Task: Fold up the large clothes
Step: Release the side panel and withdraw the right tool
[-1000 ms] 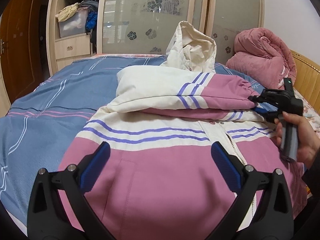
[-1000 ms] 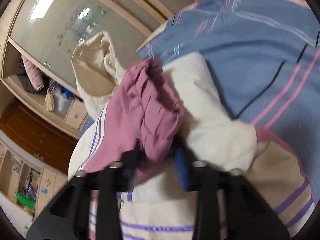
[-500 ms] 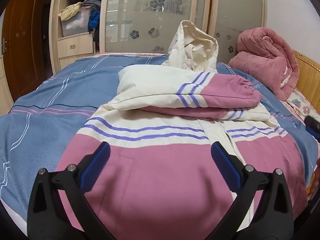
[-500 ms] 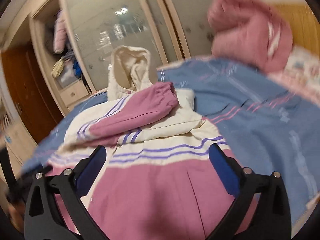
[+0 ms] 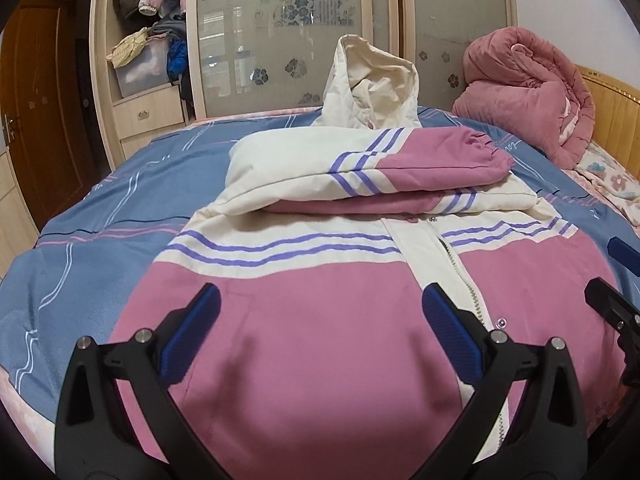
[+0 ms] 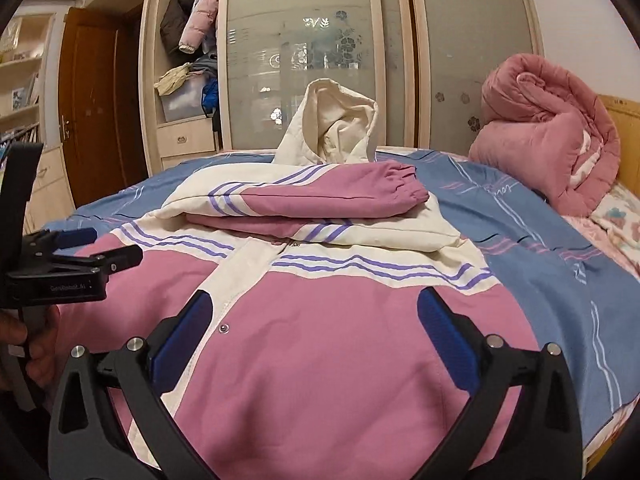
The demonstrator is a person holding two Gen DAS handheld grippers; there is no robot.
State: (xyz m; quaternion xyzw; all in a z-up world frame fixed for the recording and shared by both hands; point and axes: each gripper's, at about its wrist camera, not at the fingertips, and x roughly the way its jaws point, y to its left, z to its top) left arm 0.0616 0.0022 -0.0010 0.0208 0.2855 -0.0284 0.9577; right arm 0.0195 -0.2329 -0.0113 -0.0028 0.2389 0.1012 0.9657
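A pink and cream hooded jacket [image 5: 312,320] with purple stripes lies front-up on the bed; it also shows in the right wrist view [image 6: 320,340]. Both sleeves [image 5: 400,168] are folded across its chest, and the cream hood [image 5: 372,84] stands up at the far end. My left gripper [image 5: 320,316] is open and empty above the pink hem, left of the zipper. My right gripper [image 6: 314,316] is open and empty above the hem's right half. The left gripper appears at the left edge of the right wrist view [image 6: 80,256].
The jacket rests on a blue striped bedsheet [image 5: 100,240]. A rolled pink quilt [image 5: 528,92] lies at the far right by the wooden headboard [image 5: 612,120]. A wardrobe with frosted sliding doors [image 5: 288,32] and open shelves stands behind the bed.
My right gripper let go of the pink sleeve cuff, opened, and drew back to the jacket's hem. The sleeve now lies folded across the chest. The left gripper stayed open and rose slightly.
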